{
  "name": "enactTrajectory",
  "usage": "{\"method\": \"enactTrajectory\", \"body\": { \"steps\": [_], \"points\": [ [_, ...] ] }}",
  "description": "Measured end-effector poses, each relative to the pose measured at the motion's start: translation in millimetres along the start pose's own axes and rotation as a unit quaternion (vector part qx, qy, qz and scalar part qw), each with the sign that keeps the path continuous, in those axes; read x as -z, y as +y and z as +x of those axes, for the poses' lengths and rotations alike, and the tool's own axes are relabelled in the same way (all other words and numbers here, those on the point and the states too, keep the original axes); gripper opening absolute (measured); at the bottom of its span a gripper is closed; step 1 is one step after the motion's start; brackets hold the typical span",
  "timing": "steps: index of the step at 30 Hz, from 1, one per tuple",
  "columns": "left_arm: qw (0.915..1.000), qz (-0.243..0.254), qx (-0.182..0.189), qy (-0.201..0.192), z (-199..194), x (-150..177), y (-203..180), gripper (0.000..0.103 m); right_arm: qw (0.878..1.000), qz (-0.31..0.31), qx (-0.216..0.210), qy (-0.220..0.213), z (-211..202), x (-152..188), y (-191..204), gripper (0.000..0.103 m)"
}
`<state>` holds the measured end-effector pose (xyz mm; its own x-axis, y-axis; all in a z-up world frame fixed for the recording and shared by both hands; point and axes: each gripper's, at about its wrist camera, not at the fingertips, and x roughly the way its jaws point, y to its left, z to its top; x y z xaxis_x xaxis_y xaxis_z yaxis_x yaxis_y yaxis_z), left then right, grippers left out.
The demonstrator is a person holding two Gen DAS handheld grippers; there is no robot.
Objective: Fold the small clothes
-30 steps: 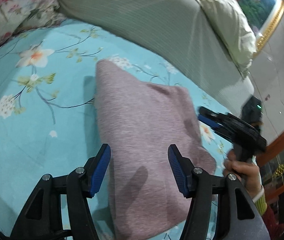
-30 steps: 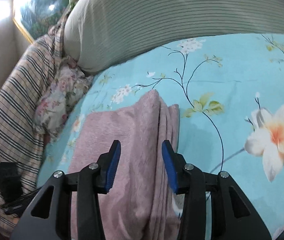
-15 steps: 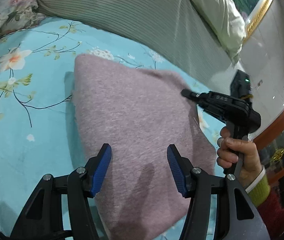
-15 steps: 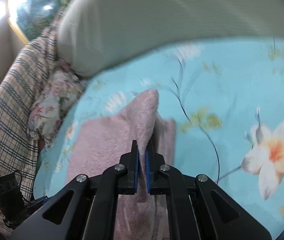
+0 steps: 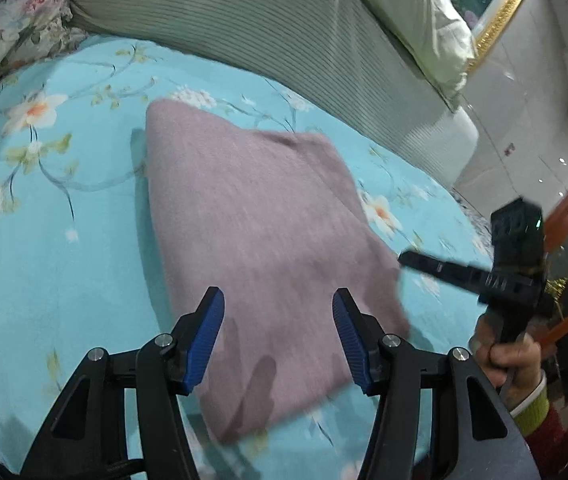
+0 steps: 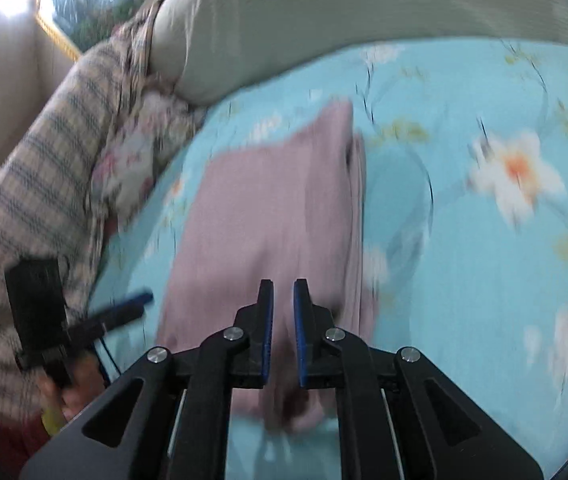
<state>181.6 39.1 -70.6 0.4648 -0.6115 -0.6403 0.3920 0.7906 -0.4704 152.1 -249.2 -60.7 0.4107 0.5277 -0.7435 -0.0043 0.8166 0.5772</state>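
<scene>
Turquoise floral bedsheet (image 5: 64,240) fills both views; the pink garment (image 5: 260,240) lies folded mid-frame, seemingly near finished. Left gripper (image 5: 278,336) is spread wide above it; right gripper (image 6: 282,332) is nearly closed, gripping nothing.

No legible txt, labels or nos. anywhere

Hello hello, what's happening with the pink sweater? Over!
Left gripper open above the pink sweater. Right gripper nearly shut, gripping nothing visible. Sweater folded on the floral bedsheet. Nothing in the way.
</scene>
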Motion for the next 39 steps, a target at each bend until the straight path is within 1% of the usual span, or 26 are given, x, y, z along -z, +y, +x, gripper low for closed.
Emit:
{"method": "enactTrajectory", "body": {
  "steps": [2,5,9,10,12,13,14,15,16,18,19,21,22,23,24,26,28,30,31,32,33,34,35,37,38,39],
  "points": [
    [0.9999,0.009,0.005,0.007,-6,16,-7,0.056,1.0,0.002,0.002,0.0,-4,17,0,0.011],
    [0.9995,0.025,0.007,0.017,-10,36,-18,0.056,1.0,0.006,-0.005,0.008,1,24,-1,0.011],
    [0.9988,0.034,-0.015,0.031,-2,51,-17,0.053,1.0,-0.007,0.006,0.013,9,23,6,0.012],
    [0.9988,0.031,-0.015,0.034,0,53,-14,0.053,1.0,-0.012,0.01,0.012,9,24,7,0.012],
    [0.999,0.022,-0.011,0.037,1,56,-9,0.052,1.0,-0.021,0.013,0.004,3,26,9,0.022],
    [0.9991,0.02,-0.009,0.036,1,56,-8,0.052,1.0,-0.025,0.013,-0.002,-1,27,10,0.037],
    [0.9991,0.02,-0.008,0.035,1,56,-7,0.052,0.999,-0.03,0.014,-0.008,-3,29,11,0.05],
    [0.9991,0.021,-0.008,0.035,2,56,-6,0.052,0.999,-0.037,0.015,-0.015,-5,31,12,0.051],
    [0.999,0.024,-0.011,0.035,3,56,-7,0.052,0.999,-0.042,0.017,-0.016,-4,31,13,0.051],
    [0.9988,0.028,-0.014,0.037,5,56,-7,0.052,0.999,-0.041,0.019,-0.003,5,31,11,0.05],
    [0.9988,0.028,-0.016,0.037,6,56,-7,0.052,0.999,-0.035,0.021,0.005,12,29,8,0.047],
    [0.9988,0.026,-0.014,0.038,7,56,-6,0.052,0.999,-0.023,0.026,0.031,27,28,1,0.021],
    [0.9987,0.026,-0.014,0.04,7,55,-6,0.052,0.999,-0.011,0.027,0.033,27,26,-4,0.006],
    [0.9986,0.027,-0.014,0.042,7,55,-6,0.052,1.0,-0.005,0.015,0.018,20,24,-6,0.006],
    [0.9985,0.028,-0.015,0.043,7,54,-7,0.052,1.0,-0.004,-0.003,-0.011,3,21,-8,0.006],
    [0.9981,0.035,-0.018,0.046,7,55,-9,0.052,0.999,-0.014,0.007,-0.031,-14,18,-11,0.006],
    [0.9975,0.04,-0.022,0.055,13,57,-10,0.05,1.0,-0.007,0.021,-0.008,-9,20,-25,0.006],
    [0.9964,0.047,-0.032,0.062,20,59,-13,0.05,0.999,-0.001,0.039,0.037,15,30,-39,0.007],
    [0.9956,0.056,-0.04,0.063,21,60,-16,0.05,0.997,-0.004,0.052,0.049,22,35,-40,0.009],
    [0.9947,0.065,-0.047,0.064,21,60,-19,0.05,0.997,-0.004,0.056,0.048,23,37,-41,0.011],
    [0.9938,0.074,-0.051,0.066,21,61,-21,0.05,0.998,0.001,0.054,0.041,19,36,-41,0.014],
    [0.9926,0.082,-0.056,0.071,19,62,-23,0.05,0.998,0.014,0.053,0.026,9,34,-42,0.02],
    [0.9921,0.083,-0.057,0.075,17,61,-23,0.05,0.998,0.022,0.054,0.01,1,31,-41,0.023],
    [0.9922,0.082,-0.051,0.079,9,58,-25,0.048,0.997,0.023,0.061,-0.036,-20,23,-36,0.023],
    [0.9932,0.081,-0.044,0.071,3,53,-27,0.048,0.996,0.017,0.059,-0.059,-28,16,-32,0.023],
    [0.9941,0.08,-0.04,0.061,-2,48,-29,0.048,0.996,0.012,0.052,-0.071,-33,10,-28,0.023]
  ]
}}
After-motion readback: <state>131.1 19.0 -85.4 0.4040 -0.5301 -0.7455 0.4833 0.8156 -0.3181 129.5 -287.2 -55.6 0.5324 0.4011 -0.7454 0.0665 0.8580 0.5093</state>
